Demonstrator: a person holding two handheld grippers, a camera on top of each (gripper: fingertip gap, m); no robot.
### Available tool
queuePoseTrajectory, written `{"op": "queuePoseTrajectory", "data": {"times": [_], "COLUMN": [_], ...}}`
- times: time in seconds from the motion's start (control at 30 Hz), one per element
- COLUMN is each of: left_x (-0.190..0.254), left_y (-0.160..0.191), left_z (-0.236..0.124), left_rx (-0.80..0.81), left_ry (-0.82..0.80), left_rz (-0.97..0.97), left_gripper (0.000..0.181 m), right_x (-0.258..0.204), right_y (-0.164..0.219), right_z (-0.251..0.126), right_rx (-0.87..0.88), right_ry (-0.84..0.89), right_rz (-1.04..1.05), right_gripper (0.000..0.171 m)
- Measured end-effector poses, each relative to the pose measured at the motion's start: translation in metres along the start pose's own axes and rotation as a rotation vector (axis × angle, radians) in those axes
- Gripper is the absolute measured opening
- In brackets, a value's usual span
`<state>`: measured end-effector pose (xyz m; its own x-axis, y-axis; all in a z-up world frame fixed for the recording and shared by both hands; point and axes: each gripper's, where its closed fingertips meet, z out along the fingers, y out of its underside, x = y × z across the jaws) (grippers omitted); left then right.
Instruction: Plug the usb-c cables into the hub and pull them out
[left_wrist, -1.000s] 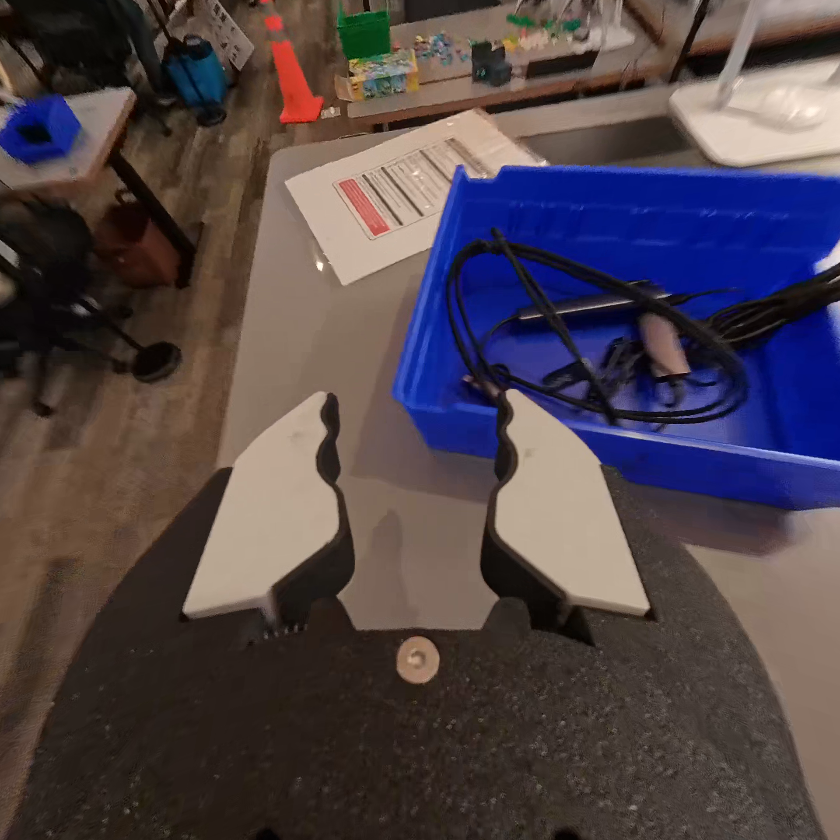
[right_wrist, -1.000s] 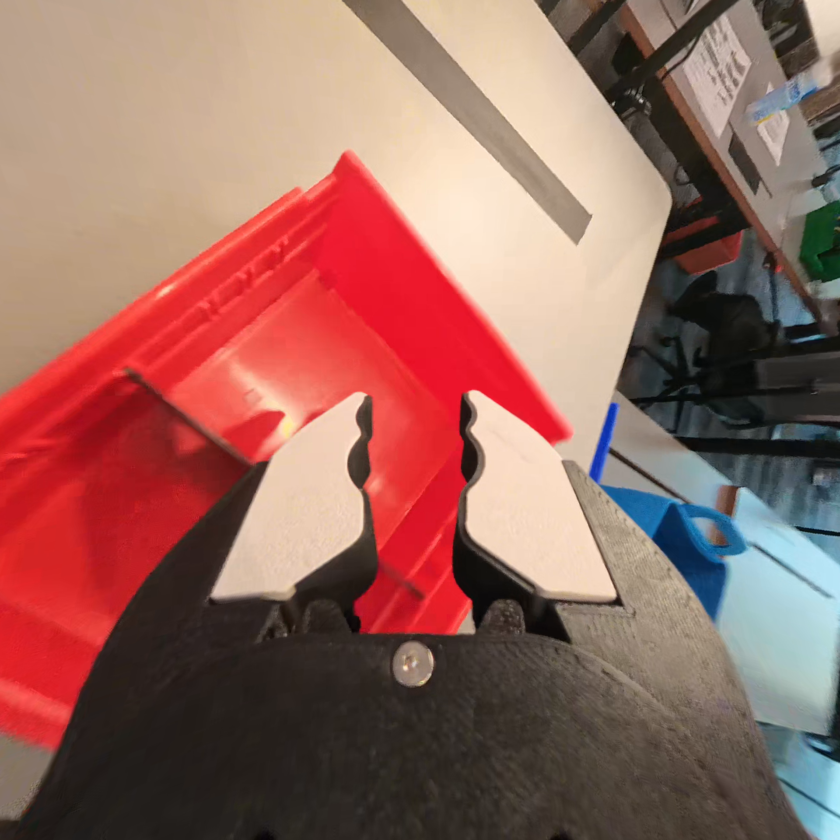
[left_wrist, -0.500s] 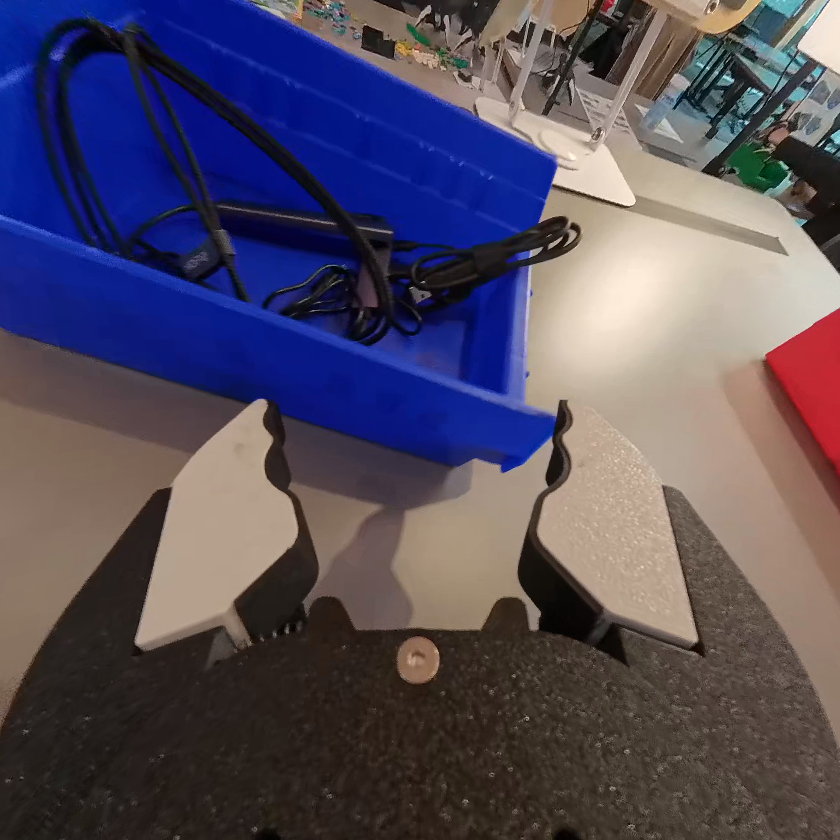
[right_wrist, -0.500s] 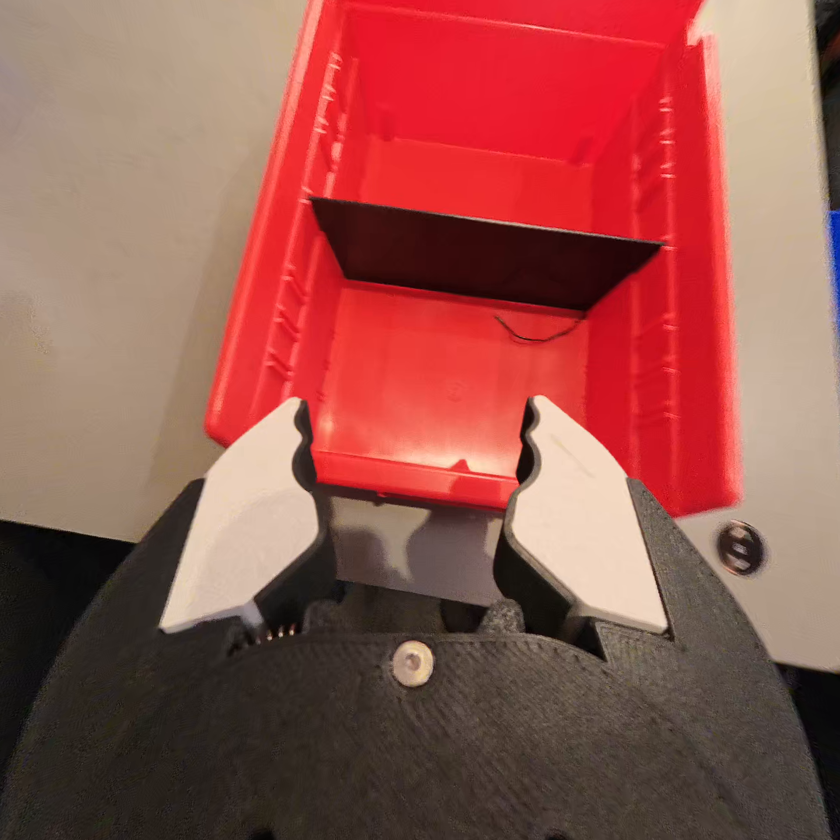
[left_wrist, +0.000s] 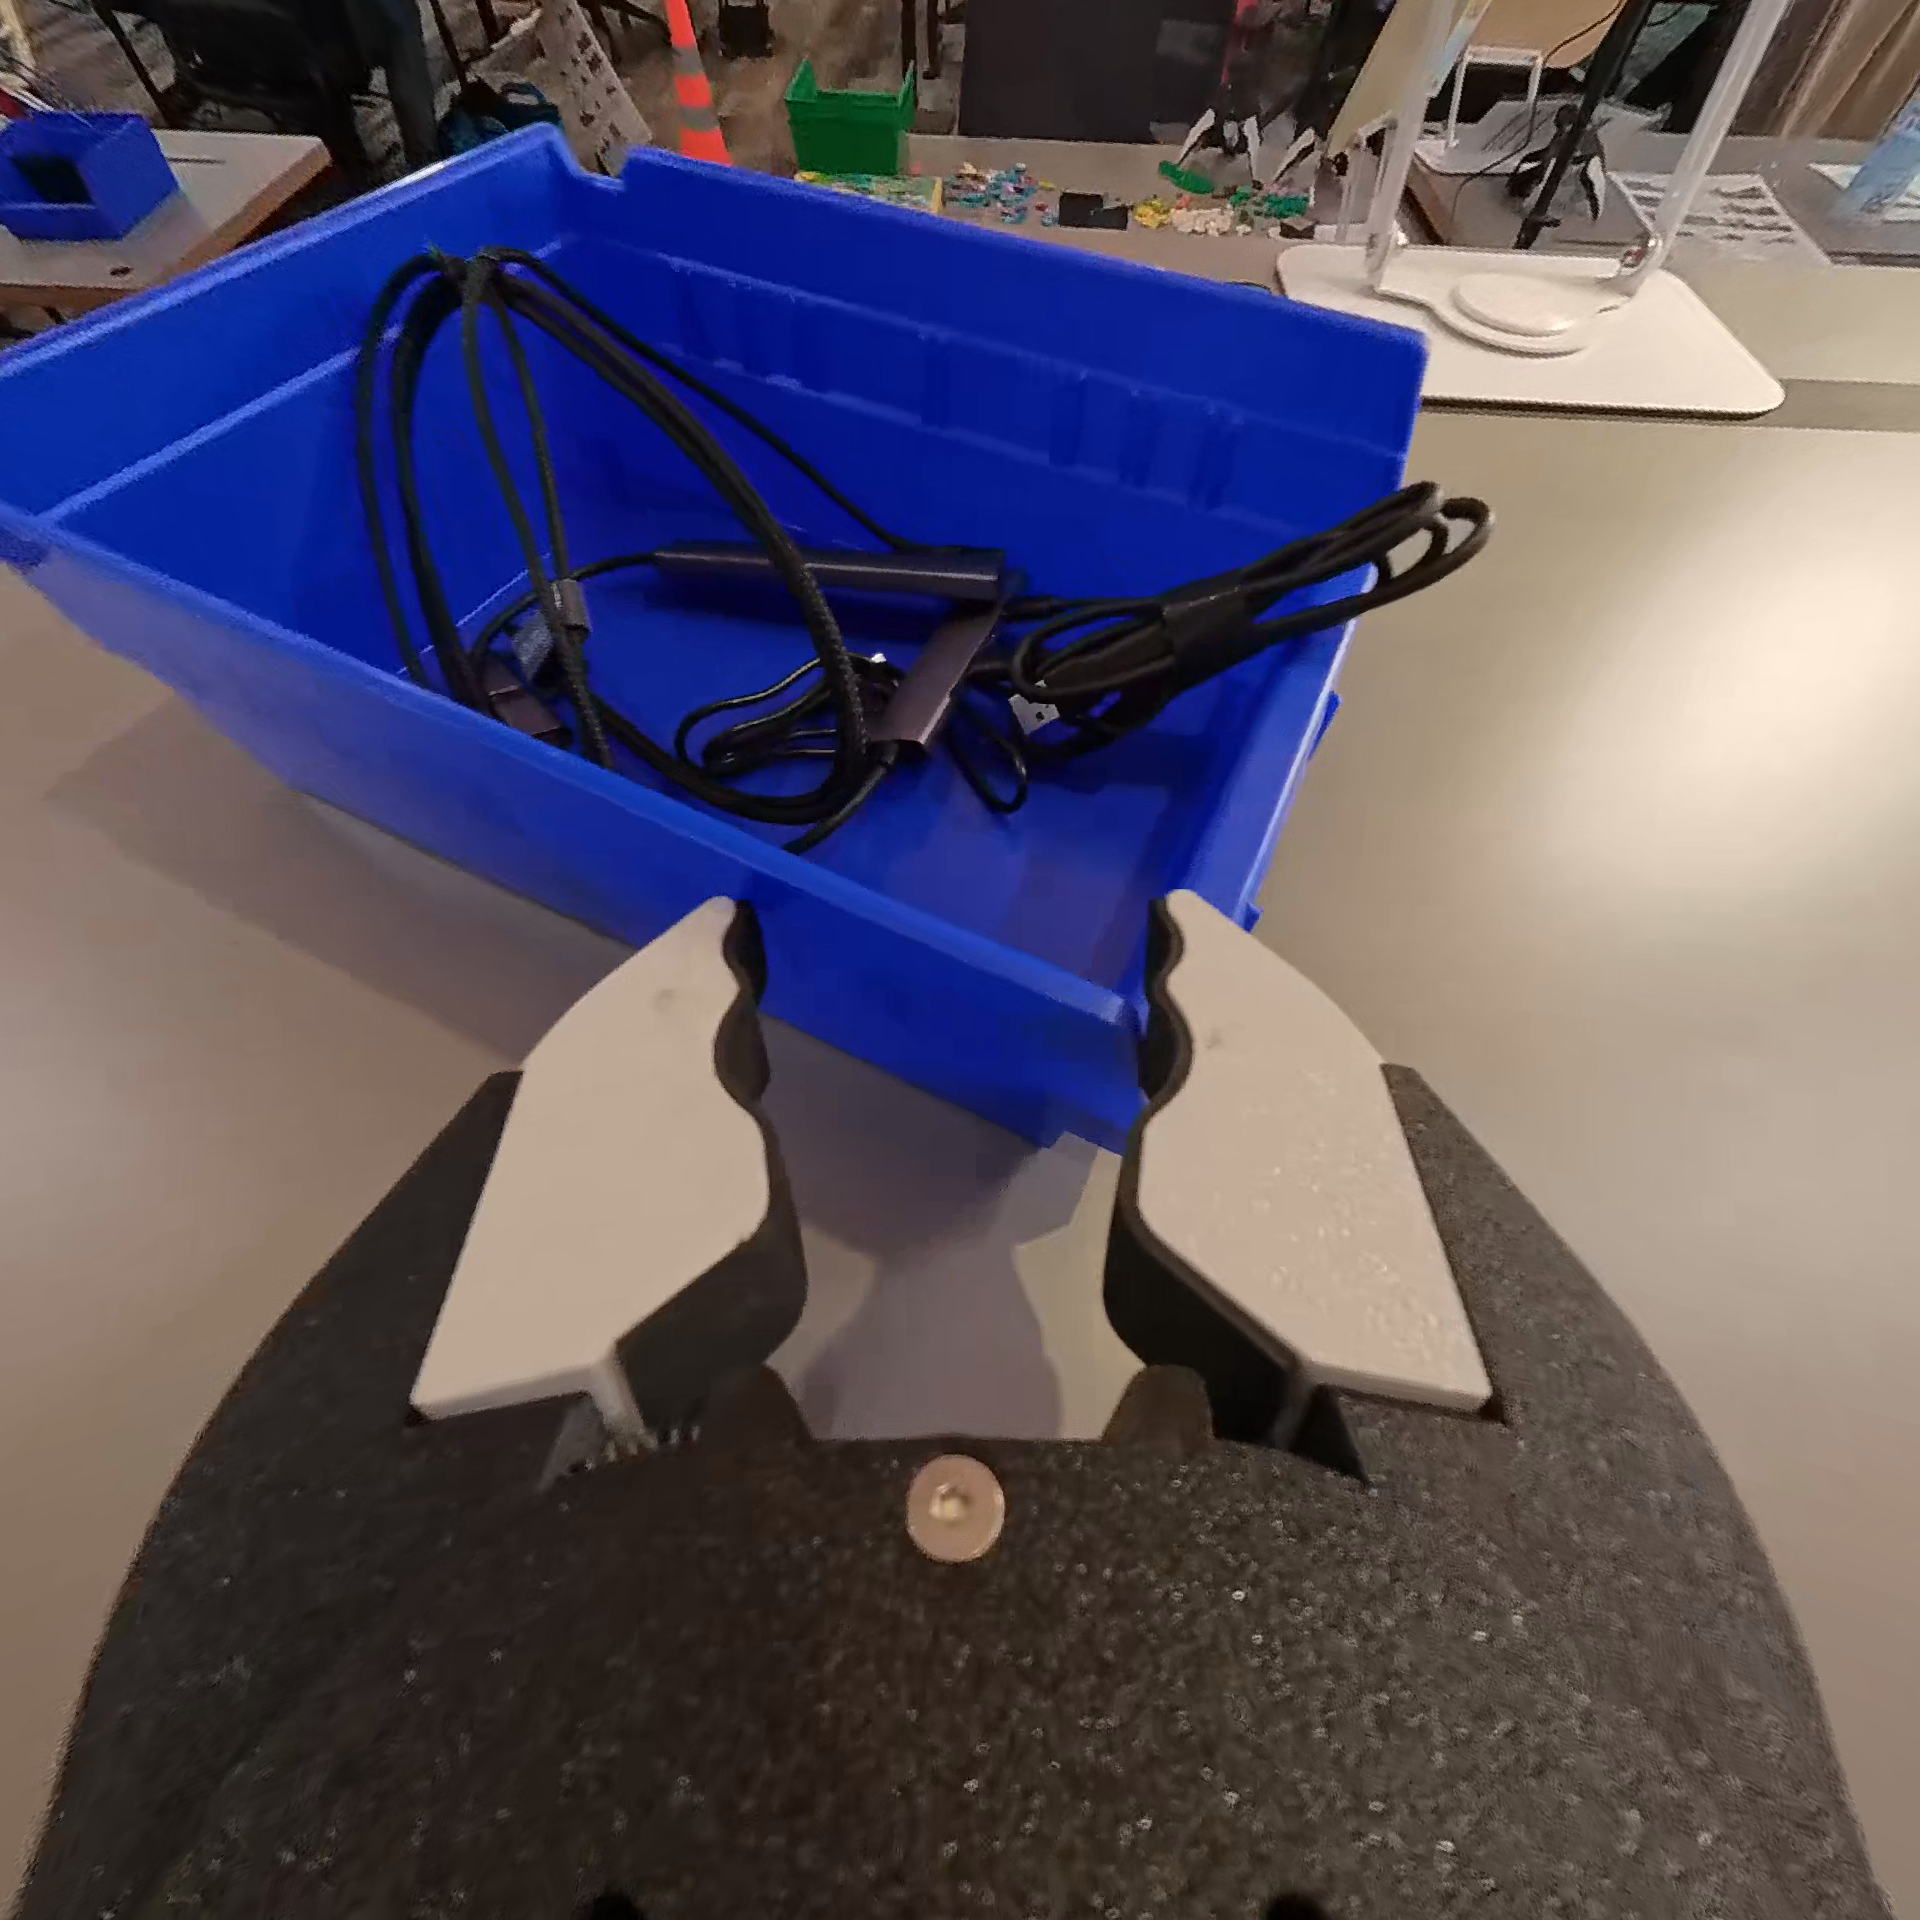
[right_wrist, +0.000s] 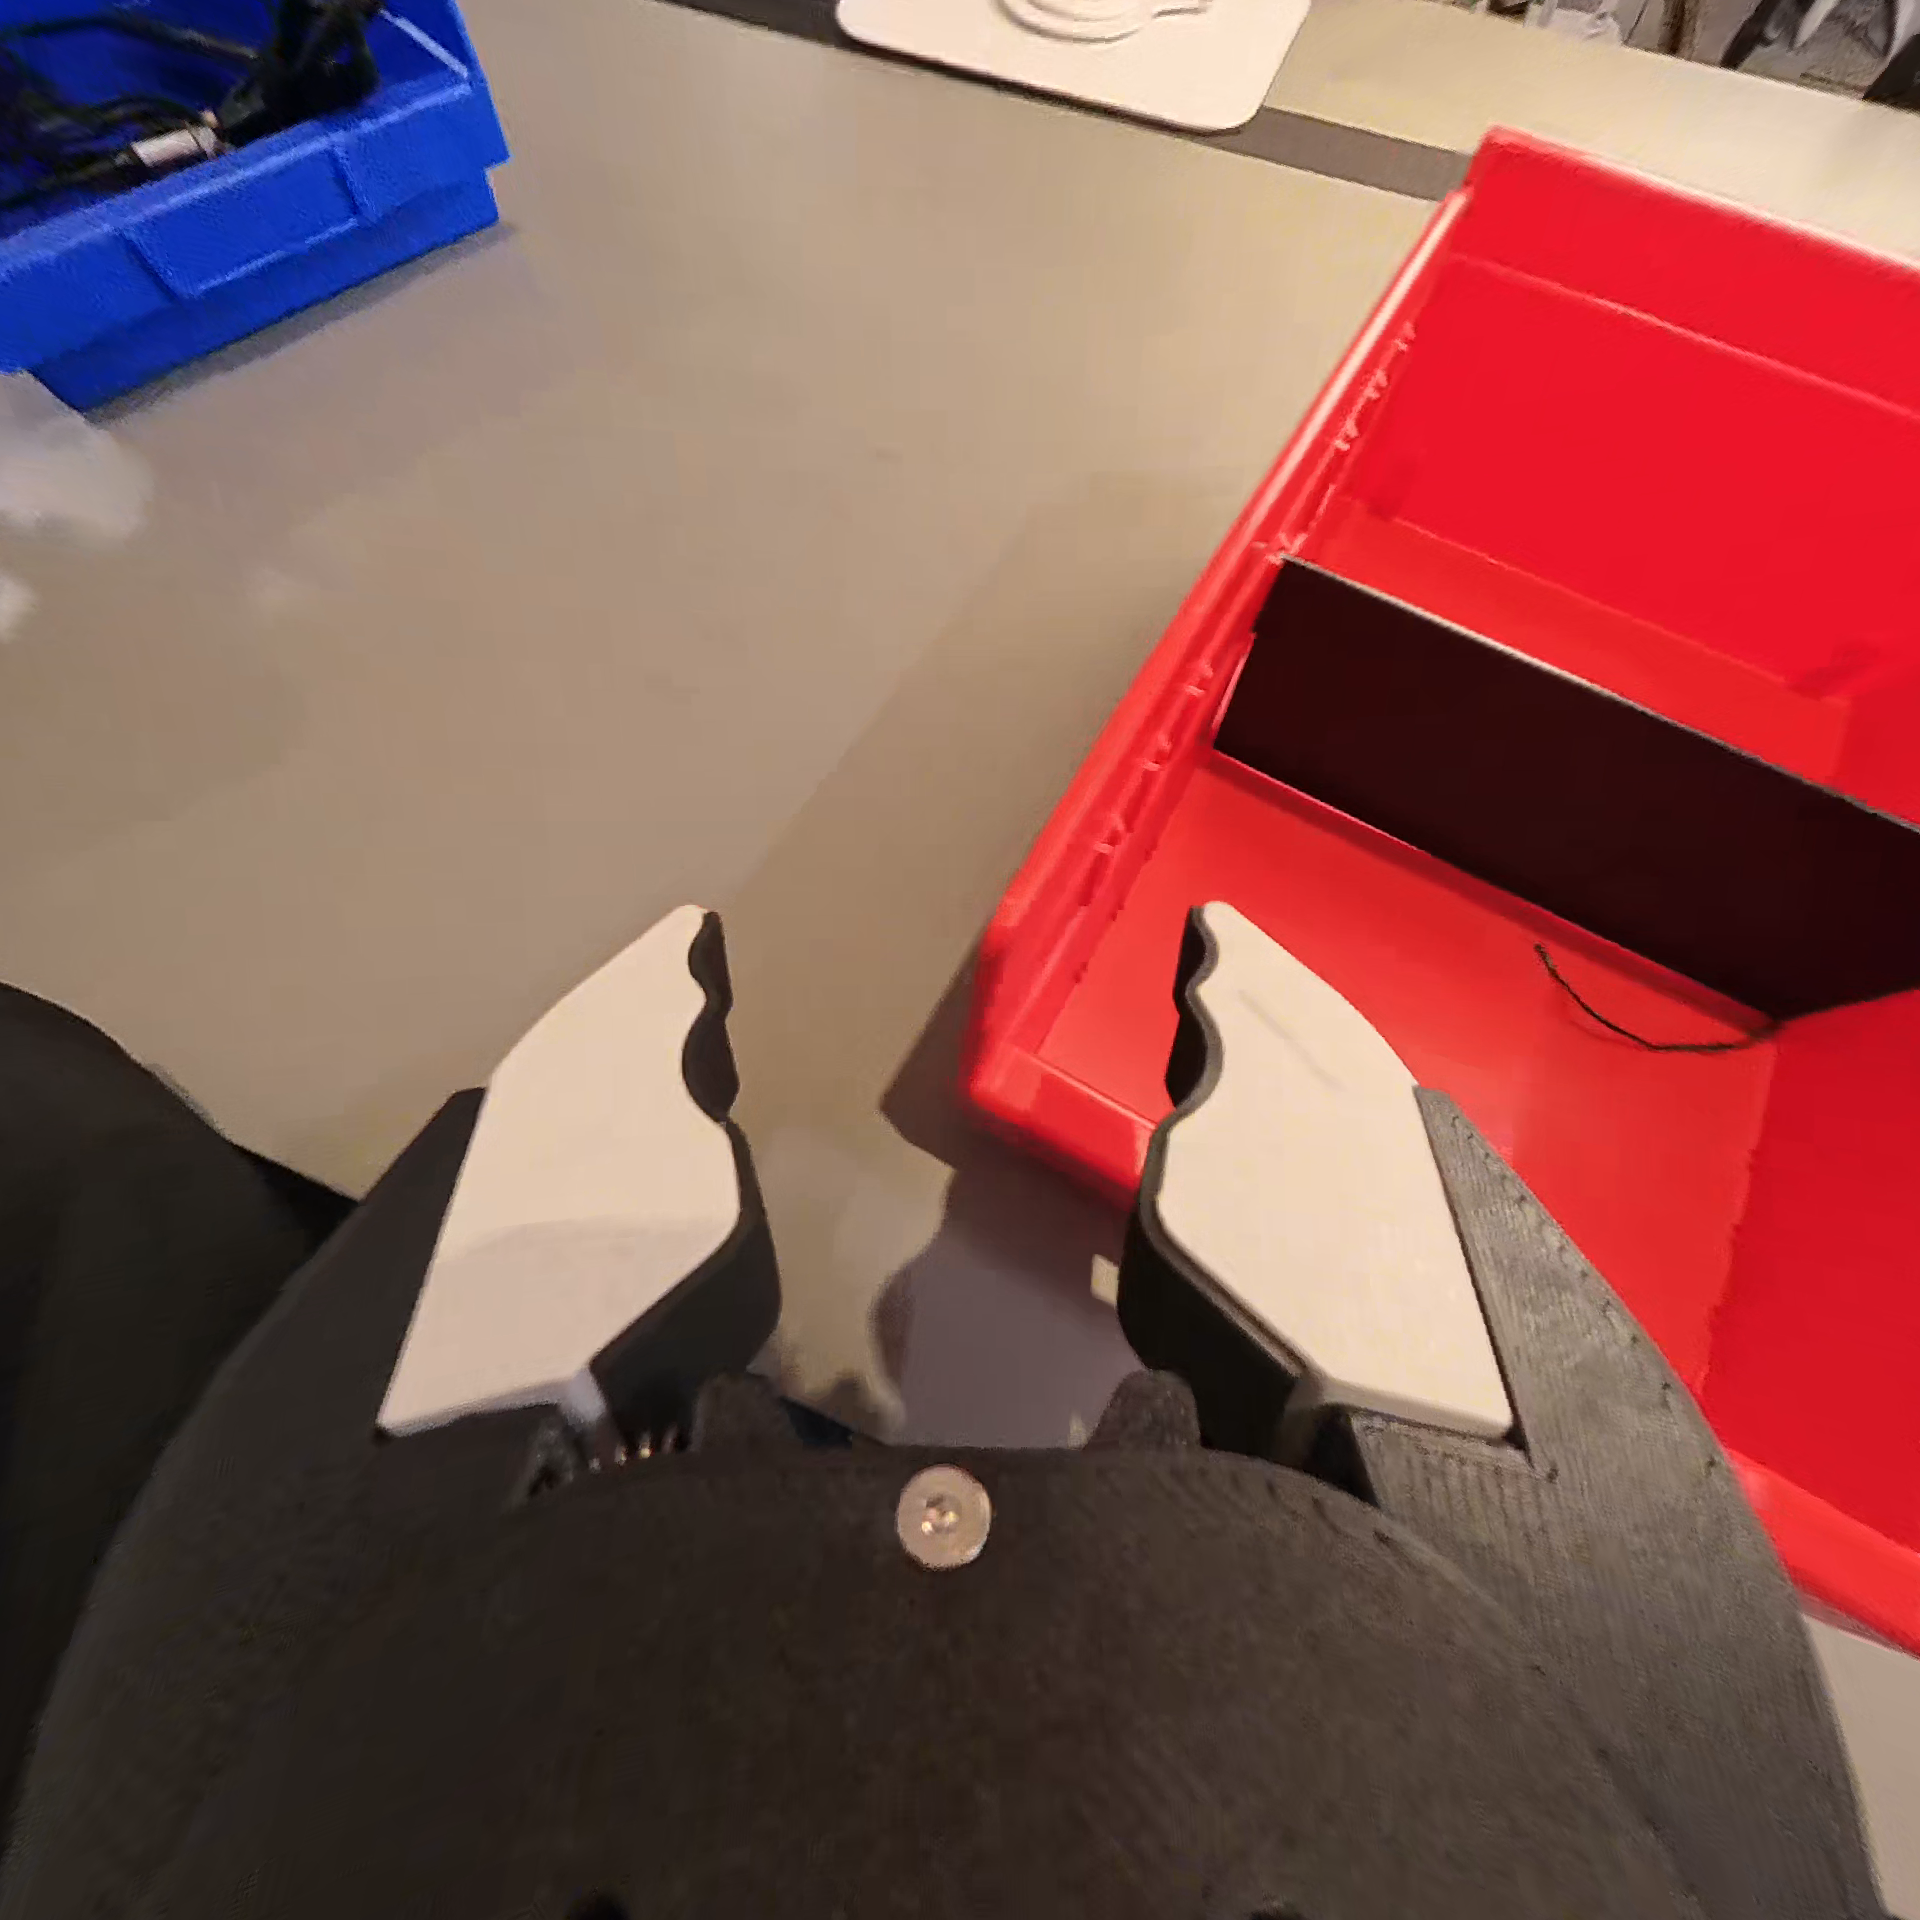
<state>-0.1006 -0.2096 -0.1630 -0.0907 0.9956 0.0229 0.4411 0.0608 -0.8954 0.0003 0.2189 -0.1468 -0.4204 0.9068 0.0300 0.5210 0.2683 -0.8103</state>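
A blue bin (left_wrist: 436, 769) on the grey table holds tangled black cables (left_wrist: 790, 665) and a slim dark hub (left_wrist: 831, 569). One bundled cable (left_wrist: 1299, 592) hangs over the bin's right wall. My left gripper (left_wrist: 951, 914) is open and empty, just above the bin's near rim. My right gripper (right_wrist: 951, 920) is open and empty over the table's near edge, beside the near left corner of a red bin (right_wrist: 1226, 748). The blue bin also shows far left in the right wrist view (right_wrist: 260, 239).
The red bin has a black divider (right_wrist: 1558, 790) and a thin black thread (right_wrist: 1642, 1023) on its floor. A white flat stand base (left_wrist: 1538, 322) sits behind the blue bin. Bare grey table (right_wrist: 675, 468) lies between the two bins. Other tables with clutter stand behind.
The left view has swung so the blue bin sits straight ahead and closer, and the jaws have narrowed somewhat. The right gripper has turned left off the red bin and opened wider.
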Motion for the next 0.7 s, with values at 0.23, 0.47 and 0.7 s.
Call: {"op": "queuePoseTrajectory", "data": {"times": [0.23,0.47,0.7], "left_x": [-0.056,-0.121,-0.146], "left_y": [0.005,0.012,0.010], "left_z": [-0.017,-0.029,-0.018], "left_rx": [0.030,-0.003,-0.026], "left_ry": [-0.109,-0.203,-0.245], "left_rz": [0.003,0.045,0.135], "left_gripper": [0.031,0.018,0.011], "right_x": [0.039,0.050,0.062], "right_y": [0.041,0.027,0.015], "right_z": [0.021,0.011,0.028], "right_rx": [-0.159,-0.051,-0.027], "right_ry": [0.288,0.304,0.388], "right_rz": [-0.192,-0.122,-0.124], "right_gripper": [0.066,0.050,0.007]}}
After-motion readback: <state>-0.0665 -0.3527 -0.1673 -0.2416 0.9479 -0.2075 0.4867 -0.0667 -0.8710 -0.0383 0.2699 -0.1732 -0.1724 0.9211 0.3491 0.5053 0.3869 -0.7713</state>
